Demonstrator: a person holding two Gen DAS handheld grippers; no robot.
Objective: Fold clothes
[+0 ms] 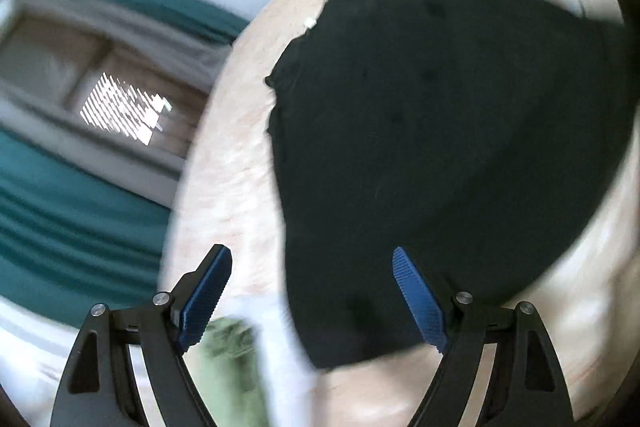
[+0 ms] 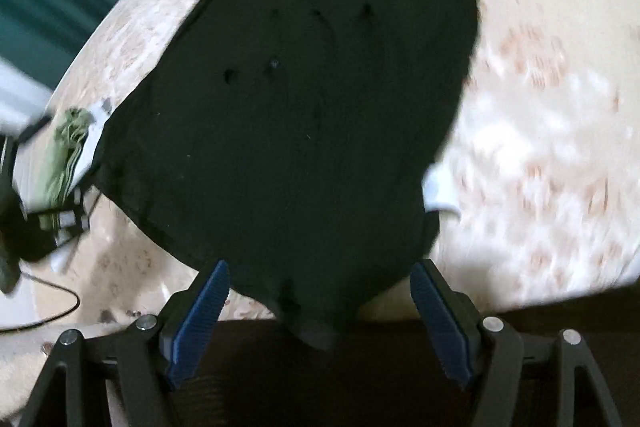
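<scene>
My left tool (image 1: 312, 267) is spread wide with nothing between its pads; the black garment (image 1: 440, 131) lies ahead and right of it on the pale patterned worktop (image 1: 224, 187). My right tool (image 2: 320, 281) is spread too, the garment's near edge apparently lying loose between its pads.

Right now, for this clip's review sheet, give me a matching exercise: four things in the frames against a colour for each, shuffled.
Things:
1. garment spread on the bed
2. gripper pads
3. bunched cloth at the garment's edge
4. bed cover

Colours:
A. pale cream with faint orange marks
B. black
C. light green
D. blue

Pairs: 1-B, 2-D, 3-C, 4-A
</scene>
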